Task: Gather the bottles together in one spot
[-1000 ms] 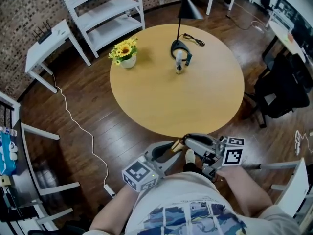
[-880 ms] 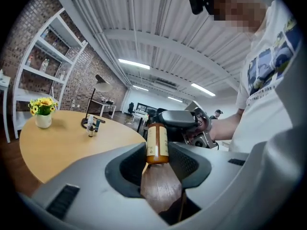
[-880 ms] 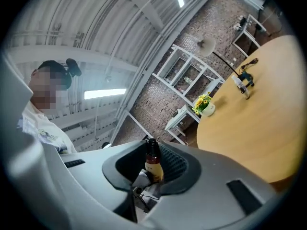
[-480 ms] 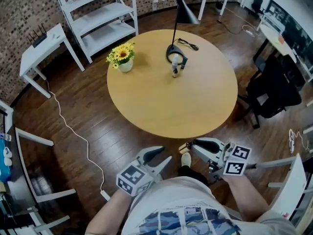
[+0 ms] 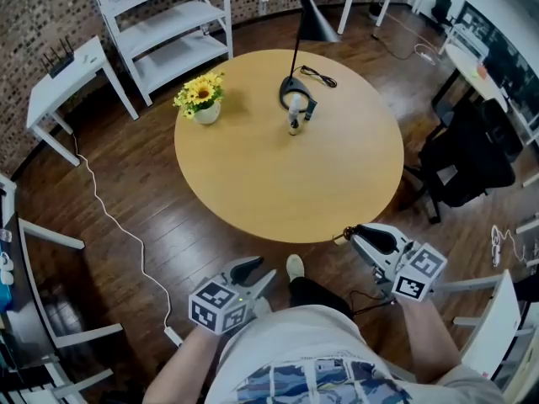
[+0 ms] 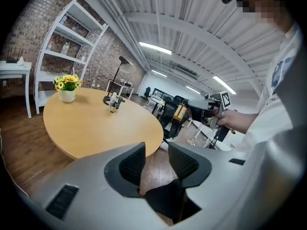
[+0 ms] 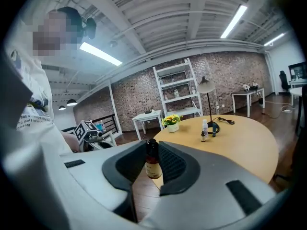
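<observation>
Now right tool (image 7: 152,143) clamps brown bottle (image 7: 153,166), label unreadable; empty left tool (image 6: 156,146) just opened.

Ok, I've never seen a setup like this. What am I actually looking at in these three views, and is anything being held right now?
There is no robot here: a person carries a hand-held gripper in each hand. The head view looks down from a camera on the person's head. The other two views each look along one gripper's own jaws.

The round table bears a flower pot, a lamp and some small bottles by the lamp's base.

The right hand-held gripper is closed on a brown bottle, just beyond the table's near edge. The left hand-held gripper holds nothing. Its jaws stand apart and have just been opening.
</observation>
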Action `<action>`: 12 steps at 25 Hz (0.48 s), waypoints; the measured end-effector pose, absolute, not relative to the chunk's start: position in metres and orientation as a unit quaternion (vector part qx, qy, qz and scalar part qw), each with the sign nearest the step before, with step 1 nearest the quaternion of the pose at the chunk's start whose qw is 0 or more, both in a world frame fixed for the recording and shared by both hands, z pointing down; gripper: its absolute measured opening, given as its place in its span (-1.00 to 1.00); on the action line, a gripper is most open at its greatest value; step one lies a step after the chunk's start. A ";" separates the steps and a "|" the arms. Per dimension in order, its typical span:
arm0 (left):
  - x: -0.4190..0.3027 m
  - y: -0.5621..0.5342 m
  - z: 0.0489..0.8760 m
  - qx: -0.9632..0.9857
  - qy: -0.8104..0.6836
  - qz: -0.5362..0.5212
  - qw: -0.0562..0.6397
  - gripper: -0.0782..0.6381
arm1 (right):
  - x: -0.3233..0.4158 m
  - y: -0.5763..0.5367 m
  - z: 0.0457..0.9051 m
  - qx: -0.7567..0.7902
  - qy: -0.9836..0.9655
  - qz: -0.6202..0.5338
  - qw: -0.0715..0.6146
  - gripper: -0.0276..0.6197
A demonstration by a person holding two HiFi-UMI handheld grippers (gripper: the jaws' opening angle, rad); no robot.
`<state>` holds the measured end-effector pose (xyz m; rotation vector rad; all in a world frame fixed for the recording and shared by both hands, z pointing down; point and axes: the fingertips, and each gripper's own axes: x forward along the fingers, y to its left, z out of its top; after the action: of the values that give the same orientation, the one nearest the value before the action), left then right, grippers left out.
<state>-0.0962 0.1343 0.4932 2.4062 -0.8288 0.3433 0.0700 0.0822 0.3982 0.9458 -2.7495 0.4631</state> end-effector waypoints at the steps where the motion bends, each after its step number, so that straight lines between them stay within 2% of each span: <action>1: -0.094 0.130 0.495 0.896 -0.311 0.127 0.289 -0.35 | 0.075 0.075 0.401 0.322 -0.929 0.154 0.102 -0.71; 12: -0.064 0.035 0.499 0.866 -0.358 0.130 0.324 -0.35 | 0.129 -0.059 0.431 0.316 -0.931 0.116 0.141 -0.71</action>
<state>-0.0641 0.0352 0.4988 2.2723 -0.9394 0.3401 0.1293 -0.0589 0.4305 0.9113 -2.6884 0.3363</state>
